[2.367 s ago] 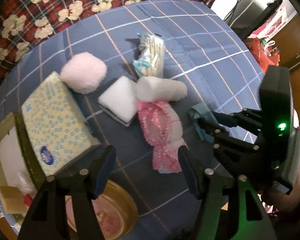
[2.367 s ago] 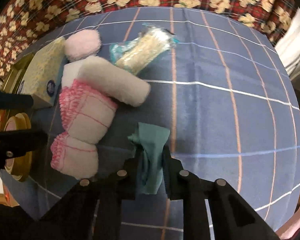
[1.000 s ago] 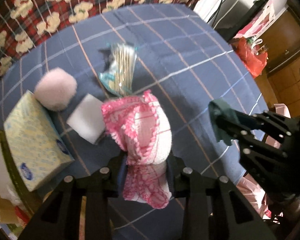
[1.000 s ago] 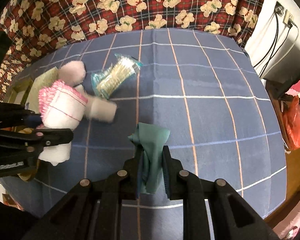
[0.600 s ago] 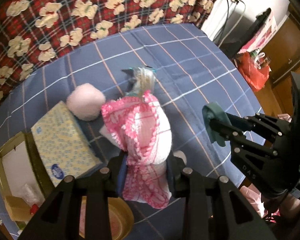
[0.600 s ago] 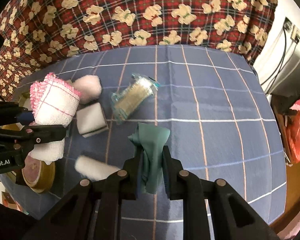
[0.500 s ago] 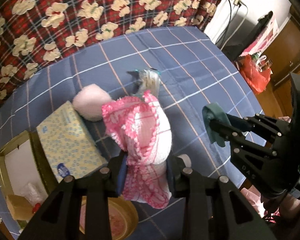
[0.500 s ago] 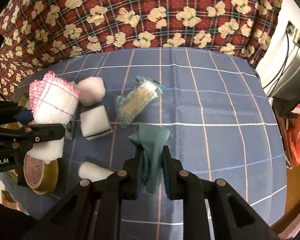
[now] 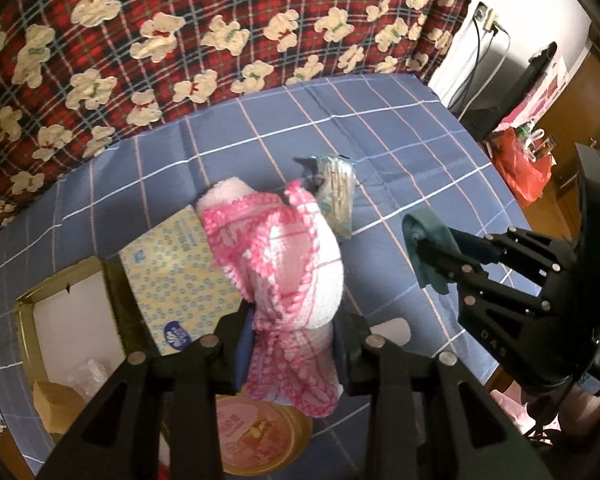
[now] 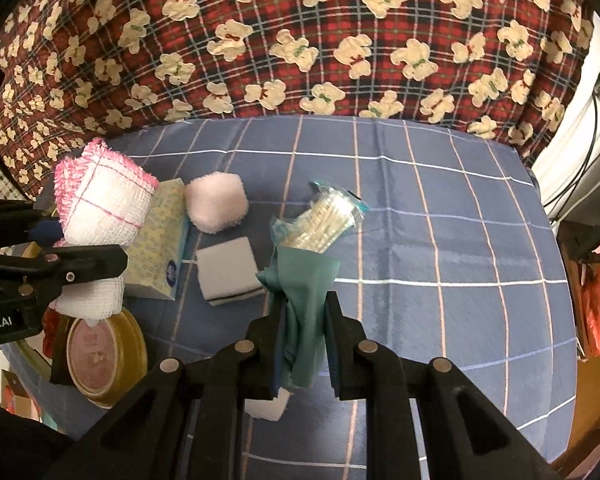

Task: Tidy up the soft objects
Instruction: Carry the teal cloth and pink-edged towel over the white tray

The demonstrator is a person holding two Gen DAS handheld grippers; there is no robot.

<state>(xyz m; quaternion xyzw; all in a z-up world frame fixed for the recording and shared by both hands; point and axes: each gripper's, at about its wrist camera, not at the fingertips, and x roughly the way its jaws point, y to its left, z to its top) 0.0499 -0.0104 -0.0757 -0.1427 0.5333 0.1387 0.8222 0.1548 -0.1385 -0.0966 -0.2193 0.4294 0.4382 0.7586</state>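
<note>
My left gripper [image 9: 293,330] is shut on a pink-and-white cloth [image 9: 287,264] and holds it up above the blue checked table [image 9: 400,128]. The cloth also shows at the left of the right wrist view [image 10: 103,200]. My right gripper [image 10: 302,312] is shut on a teal cloth [image 10: 302,280], also lifted; it shows at the right of the left wrist view [image 9: 430,246]. On the table lie a pink fluffy ball [image 10: 215,202], a white sponge [image 10: 227,266], a white roll [image 10: 267,404] partly hidden under my right gripper, and a clear pack of cotton swabs [image 10: 324,220].
A yellow tissue box [image 9: 171,276] lies left of the sponge. An open gold tin box [image 9: 63,320] sits at the table's left edge, with a round gold tin [image 10: 99,356] beside it. A red teddy-bear blanket [image 10: 300,40] backs the table. Cables and a red bag [image 9: 524,172] stand to the right.
Both grippers have risen and pulled back from the table, each still holding its cloth. More of the blanket behind the table shows. The white roll has rolled toward the front edge.
</note>
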